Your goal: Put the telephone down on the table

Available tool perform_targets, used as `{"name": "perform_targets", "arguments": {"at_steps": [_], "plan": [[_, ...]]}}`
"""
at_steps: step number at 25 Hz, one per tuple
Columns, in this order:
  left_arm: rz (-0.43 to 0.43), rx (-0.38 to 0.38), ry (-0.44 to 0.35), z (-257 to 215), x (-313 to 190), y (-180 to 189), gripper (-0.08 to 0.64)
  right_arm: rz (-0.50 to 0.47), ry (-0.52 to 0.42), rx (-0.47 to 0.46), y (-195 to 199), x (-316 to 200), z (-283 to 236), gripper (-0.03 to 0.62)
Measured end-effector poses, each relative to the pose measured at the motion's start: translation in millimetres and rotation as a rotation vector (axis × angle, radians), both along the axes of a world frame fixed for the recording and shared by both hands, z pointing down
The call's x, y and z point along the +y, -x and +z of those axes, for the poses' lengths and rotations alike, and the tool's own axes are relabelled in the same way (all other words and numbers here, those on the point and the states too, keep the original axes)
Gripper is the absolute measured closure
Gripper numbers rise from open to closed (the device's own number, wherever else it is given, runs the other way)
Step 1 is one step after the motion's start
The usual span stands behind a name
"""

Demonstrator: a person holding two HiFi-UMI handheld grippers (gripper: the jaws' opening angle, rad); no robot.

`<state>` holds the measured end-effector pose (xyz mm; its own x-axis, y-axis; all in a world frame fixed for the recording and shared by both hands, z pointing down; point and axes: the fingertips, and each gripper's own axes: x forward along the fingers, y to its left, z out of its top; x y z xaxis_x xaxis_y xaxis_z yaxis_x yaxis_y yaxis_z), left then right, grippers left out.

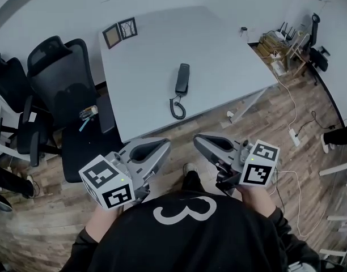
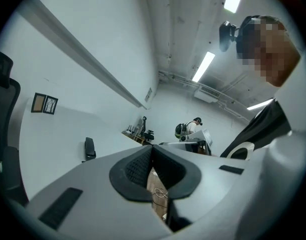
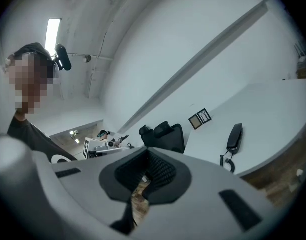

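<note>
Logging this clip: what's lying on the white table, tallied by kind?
Telephone handset with coiled cord: 1
Picture frames: 2
Small dark item at the far right corner, too small to identify: 1
Total on the table: 4

left tool (image 1: 160, 145) closed, right tool (image 1: 200, 141) closed
</note>
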<state>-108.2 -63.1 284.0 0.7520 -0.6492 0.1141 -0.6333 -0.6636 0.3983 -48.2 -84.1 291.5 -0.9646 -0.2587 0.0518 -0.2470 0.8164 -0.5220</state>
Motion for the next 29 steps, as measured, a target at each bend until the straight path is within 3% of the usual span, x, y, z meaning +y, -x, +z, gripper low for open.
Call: {"name": "perform_targets", "arguments": {"at_steps": [9,22,29], "plan": [[0.012,-0.008,0.004,7.7,44.9,10.9,0.548,0.020,-0.002,0.050,8.9,41.2,12.3,0.583],[0.019,0.011,0.053,30.4,56.2,21.5,0.548,0.014,0.030,0.080,16.0,54.9,23.9,0.583],[0.065,-0.049,0.038,40.6,61.5,10.9,0.548,0.007,0.038,0.077,14.4,59.7,24.7,0.583]]}}
